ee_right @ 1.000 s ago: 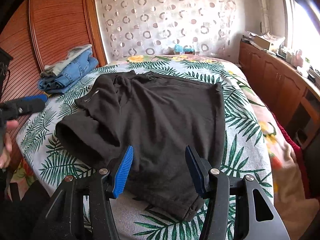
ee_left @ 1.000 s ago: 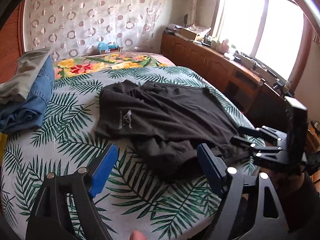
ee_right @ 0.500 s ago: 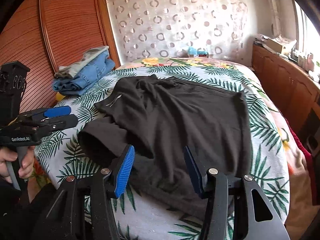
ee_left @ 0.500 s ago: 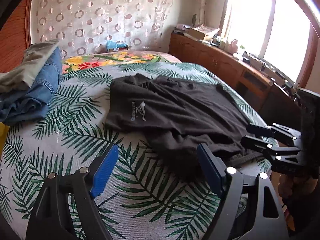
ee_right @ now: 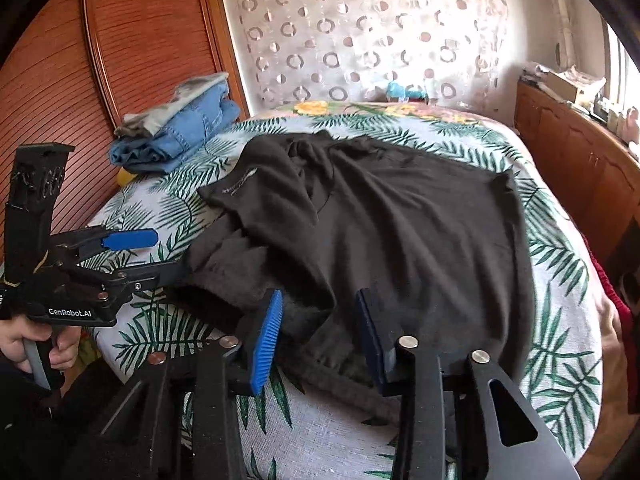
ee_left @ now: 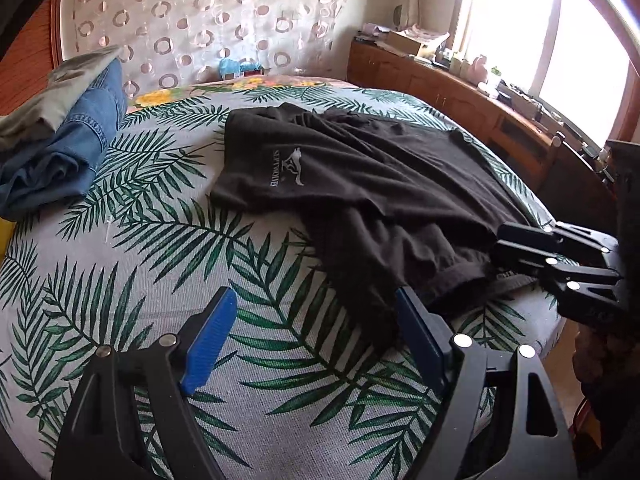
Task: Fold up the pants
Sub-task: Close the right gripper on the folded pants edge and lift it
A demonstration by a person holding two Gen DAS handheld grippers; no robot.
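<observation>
Black pants (ee_right: 400, 240): spread rumpled across the bed (ee_left: 132, 280), near edge bunched toward the foot.
Bedcover: grey, printed with green palm leaves.
Left hand-held gripper (ee_left: 312, 332): spread wide over bare bedcover, right finger beside the pants' near corner, pinching nothing.
Right hand-held gripper (ee_right: 320, 328): just been narrowing, blue pads straddling the bunched edge, cloth between them, not yet pressed.
Jeans (ee_right: 180, 136): folded pile near the wooden headboard.

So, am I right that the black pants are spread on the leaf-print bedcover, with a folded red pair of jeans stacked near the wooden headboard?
Not quite: the jeans are blue, not red, as the right wrist view shows. The rest holds: the black pants lie spread on the leaf-print bedcover, and the jeans sit stacked near the wooden headboard.
</observation>
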